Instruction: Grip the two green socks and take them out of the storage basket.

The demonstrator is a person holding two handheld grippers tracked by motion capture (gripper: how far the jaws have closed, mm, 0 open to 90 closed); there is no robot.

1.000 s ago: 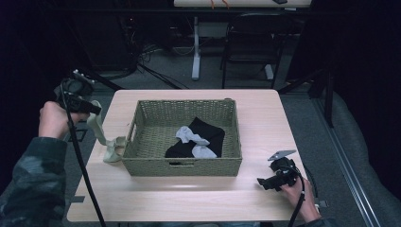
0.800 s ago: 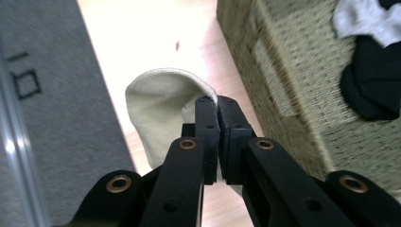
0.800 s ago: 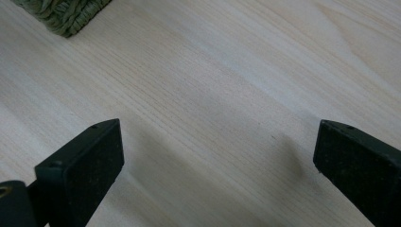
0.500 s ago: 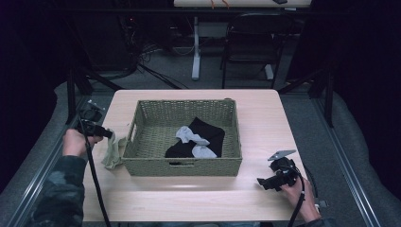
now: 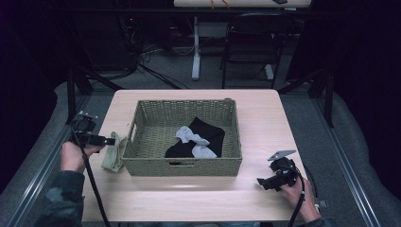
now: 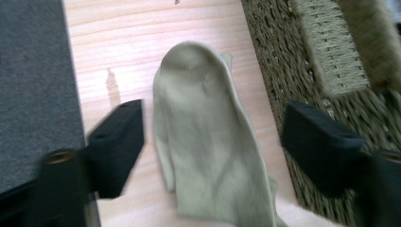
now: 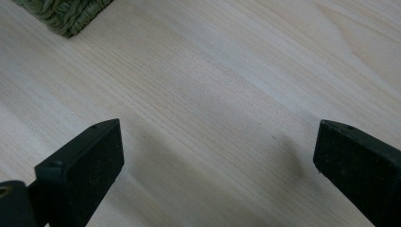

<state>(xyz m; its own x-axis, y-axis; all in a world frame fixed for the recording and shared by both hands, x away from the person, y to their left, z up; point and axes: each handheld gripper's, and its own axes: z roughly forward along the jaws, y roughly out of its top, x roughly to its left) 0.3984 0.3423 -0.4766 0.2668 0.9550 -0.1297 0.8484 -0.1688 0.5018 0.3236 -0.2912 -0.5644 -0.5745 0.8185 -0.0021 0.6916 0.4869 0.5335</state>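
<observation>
Socks are being taken out of the basket [image 5: 185, 166], and the green sock [image 5: 113, 153] now lies flat on the surface [image 5: 198, 198] just left of it, between the spread left tongs [image 6: 208, 142], which have just been opening and seem to let it go. Next the left tongs should lift away and reach in for the grey sock [image 5: 193, 140] or black sock [image 5: 208, 135]; the right tongs [image 7: 215, 165] rest open, gripping nothing. A second ago the green sock hung higher from the shut left tongs.

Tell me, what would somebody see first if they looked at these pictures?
Probably the big woven green-brown basket in the middle of the pale wooden table, with black and grey socks piled inside. Next, the pale green sock lying flat on the table beside the basket's left wall, between the open jaws of the left gripper.
</observation>
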